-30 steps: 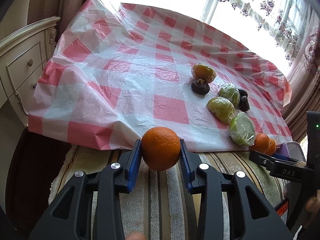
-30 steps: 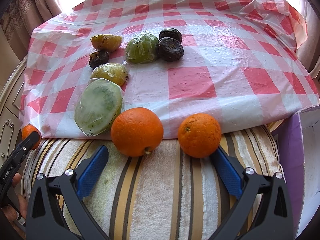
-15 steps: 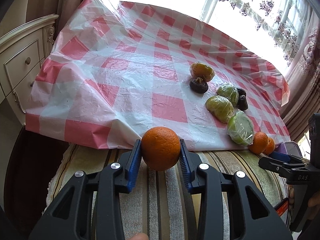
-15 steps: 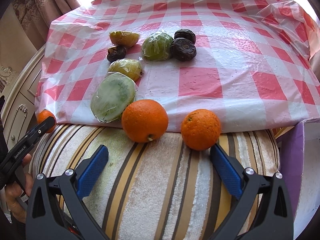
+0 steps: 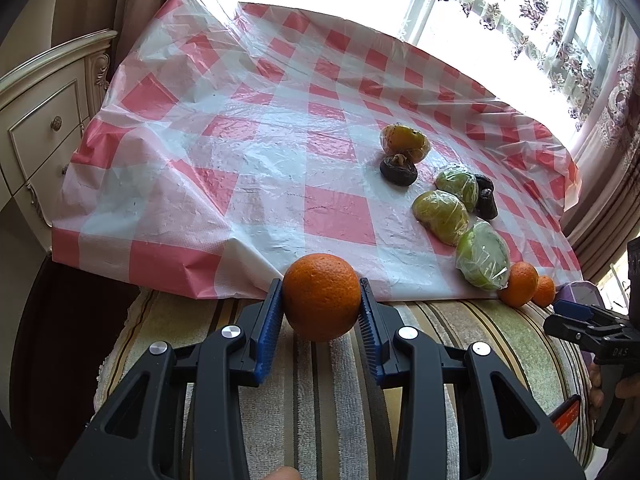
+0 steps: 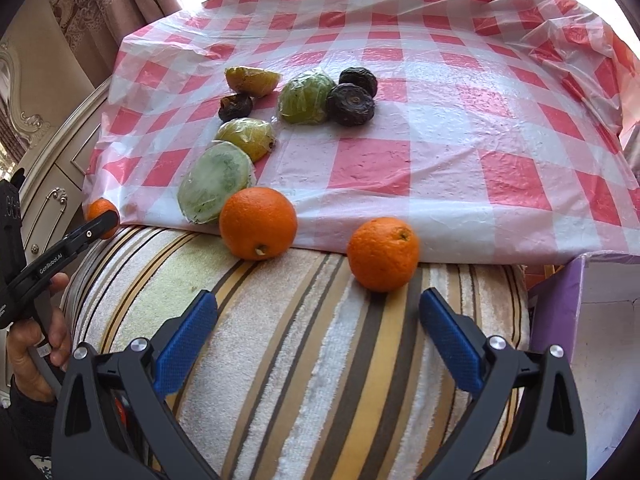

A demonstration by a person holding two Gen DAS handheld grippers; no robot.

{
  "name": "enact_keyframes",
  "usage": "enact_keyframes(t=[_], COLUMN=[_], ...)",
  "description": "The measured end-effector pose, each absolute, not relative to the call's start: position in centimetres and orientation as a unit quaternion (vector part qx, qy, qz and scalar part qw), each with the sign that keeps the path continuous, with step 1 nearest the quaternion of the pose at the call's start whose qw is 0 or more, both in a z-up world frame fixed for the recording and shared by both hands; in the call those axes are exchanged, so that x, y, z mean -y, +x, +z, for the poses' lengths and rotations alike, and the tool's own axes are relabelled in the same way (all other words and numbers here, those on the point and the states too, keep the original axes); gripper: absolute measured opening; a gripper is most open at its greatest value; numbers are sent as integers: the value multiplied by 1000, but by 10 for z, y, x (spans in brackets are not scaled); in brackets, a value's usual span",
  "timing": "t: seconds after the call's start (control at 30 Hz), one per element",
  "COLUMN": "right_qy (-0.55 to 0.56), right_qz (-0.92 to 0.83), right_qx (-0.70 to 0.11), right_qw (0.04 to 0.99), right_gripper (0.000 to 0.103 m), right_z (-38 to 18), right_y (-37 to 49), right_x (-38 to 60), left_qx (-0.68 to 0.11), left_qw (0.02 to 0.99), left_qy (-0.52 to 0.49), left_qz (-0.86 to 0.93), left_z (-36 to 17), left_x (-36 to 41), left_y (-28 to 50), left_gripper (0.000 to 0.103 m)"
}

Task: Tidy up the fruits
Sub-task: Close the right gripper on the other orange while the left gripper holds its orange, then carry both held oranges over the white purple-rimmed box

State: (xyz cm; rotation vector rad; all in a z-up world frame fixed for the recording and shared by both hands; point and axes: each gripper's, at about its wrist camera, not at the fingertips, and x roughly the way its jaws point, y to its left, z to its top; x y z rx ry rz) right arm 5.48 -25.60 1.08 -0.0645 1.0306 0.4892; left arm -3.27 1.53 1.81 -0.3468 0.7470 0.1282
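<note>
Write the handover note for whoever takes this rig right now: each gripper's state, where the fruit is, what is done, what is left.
Left gripper: shut on one orange, held above the striped towel.
Right gripper: open, empty, above the towel just short of the two loose oranges at the checked cloth's near edge.
On the cloth: wrapped green fruits, yellowish ones, dark ones.
Done: one orange picked up.
Left: placing it, then the rest; no destination is evident.

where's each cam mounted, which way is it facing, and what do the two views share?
Left wrist: on the left gripper, angled down across the checkered cloth; its fingers clamp an orange.
Right wrist: on the open right gripper, facing the striped towel; a hand shows.
Shared: two loose oranges, wrapped fruit.
</note>
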Motion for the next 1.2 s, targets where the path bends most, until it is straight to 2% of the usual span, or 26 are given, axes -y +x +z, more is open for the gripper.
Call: enact_keyframes(t=[0.2, 0.27, 0.3, 0.47, 0.53, 0.57, 0.87, 1.2], right_qy=[-20, -36, -50, -61, -61, -60, -35, -4], right_qz=[209, 197, 185, 183, 182, 184, 189, 146], right_qx=[-487, -479, -477, -481, -482, -481, -460, -434], right_qw=[848, 855, 858, 856, 855, 855, 867, 889], right_gripper=[99, 87, 76, 59, 42, 38, 36, 36], right_z=[8, 10, 10, 5, 4, 4, 15, 36], right_y=[71, 73, 74, 80, 81, 81, 72, 55], right_x=[266, 264, 261, 257, 257, 257, 274, 343], left_qx=[-361, -357, -356, -352, -352, -351, -366, -376], left_qw=[917, 919, 920, 926, 927, 928, 928, 924], left_qy=[-161, -155, -152, -126, -118, -112, -63, 17], left_qz=[63, 63, 62, 55, 49, 46, 6, -66], left_z=[21, 26, 28, 38, 43, 45, 69, 100], left_x=[-14, -12, -11, -2, 2, 4, 33, 106], left_y=[-33, -33, -33, -33, -31, -30, -8, 23], left_gripper=[35, 35, 35, 35, 35, 35, 35, 35])
